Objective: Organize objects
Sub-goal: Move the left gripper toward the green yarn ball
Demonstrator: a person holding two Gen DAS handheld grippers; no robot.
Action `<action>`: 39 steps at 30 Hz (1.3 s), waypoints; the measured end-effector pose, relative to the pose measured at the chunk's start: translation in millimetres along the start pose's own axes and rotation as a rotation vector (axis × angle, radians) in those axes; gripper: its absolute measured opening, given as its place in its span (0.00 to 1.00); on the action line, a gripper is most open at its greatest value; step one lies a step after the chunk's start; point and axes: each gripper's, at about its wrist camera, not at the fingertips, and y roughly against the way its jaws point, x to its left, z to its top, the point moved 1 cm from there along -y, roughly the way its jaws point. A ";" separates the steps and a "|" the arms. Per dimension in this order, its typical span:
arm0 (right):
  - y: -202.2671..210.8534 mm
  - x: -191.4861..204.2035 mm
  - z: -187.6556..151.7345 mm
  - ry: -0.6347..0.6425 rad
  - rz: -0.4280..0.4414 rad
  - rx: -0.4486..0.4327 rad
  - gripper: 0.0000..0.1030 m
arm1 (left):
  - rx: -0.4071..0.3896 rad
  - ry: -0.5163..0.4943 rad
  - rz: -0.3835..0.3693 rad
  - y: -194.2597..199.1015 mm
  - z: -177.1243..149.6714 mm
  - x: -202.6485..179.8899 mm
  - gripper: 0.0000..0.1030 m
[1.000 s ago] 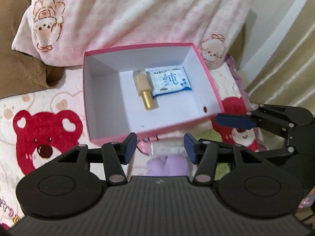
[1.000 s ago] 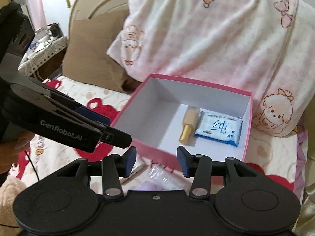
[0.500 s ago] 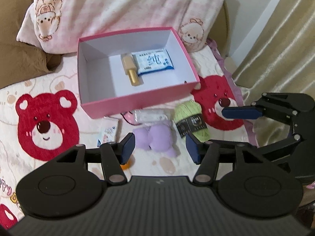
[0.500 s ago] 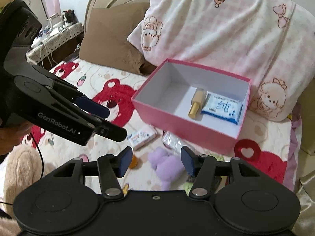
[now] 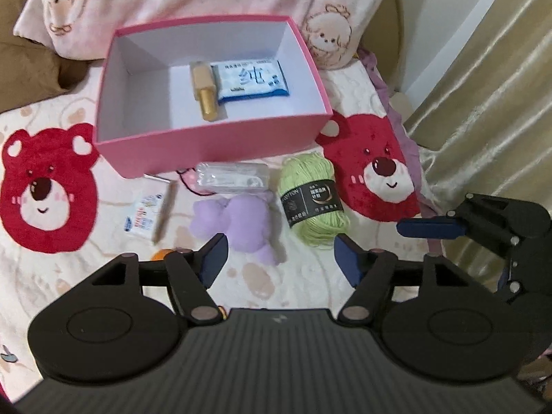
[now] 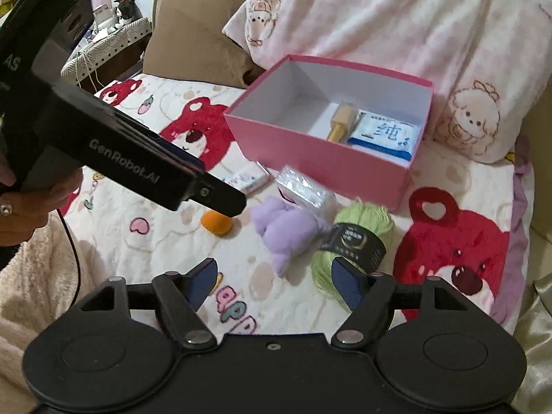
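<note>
Two items — a gold bottle (image 5: 204, 90) and a tissue pack (image 5: 251, 78) — lie in the pink box (image 5: 214, 145); the yarn (image 5: 312, 200), plush (image 5: 241, 222), packets and orange ball (image 6: 216, 223) wait just near it. Both the left gripper (image 5: 277, 257) and right gripper (image 6: 272, 281) have just been opening, empty.

Both tools are matte black plastic with silver pivot screws, blue-padded fingers (image 5: 214, 258) and white "GenRobot.AI" lettering.

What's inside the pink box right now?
Inside the pink box lie a gold-capped beige bottle and, beside it, a blue-and-white tissue pack. The near wall hides the floor strip right behind it.
</note>
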 end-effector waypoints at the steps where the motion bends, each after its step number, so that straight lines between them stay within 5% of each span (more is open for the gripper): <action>1: -2.8 -2.7 -4.3 -0.005 -0.002 0.000 0.83 | 0.002 0.001 0.000 -5.9 -2.1 -2.9 0.67; 10: -42.8 -36.4 -29.6 -0.042 -0.057 -0.032 0.85 | -0.057 0.022 -0.020 -50.9 -10.8 -11.8 0.80; 19: -80.9 -57.0 -37.4 -0.092 -0.049 -0.095 0.85 | -0.075 0.084 -0.085 -105.7 -3.8 -5.6 0.80; 28: -107.7 -79.3 -42.5 -0.187 -0.012 -0.089 0.85 | -0.073 0.096 -0.035 -138.2 3.3 -3.6 0.70; 34: -126.1 -89.7 -61.1 -0.338 0.004 -0.115 0.85 | -0.076 0.140 -0.087 -152.0 -0.1 -9.5 0.66; 39: -122.8 -92.9 -68.7 -0.360 0.017 -0.160 0.79 | -0.095 0.147 -0.130 -154.1 -4.0 -13.6 0.48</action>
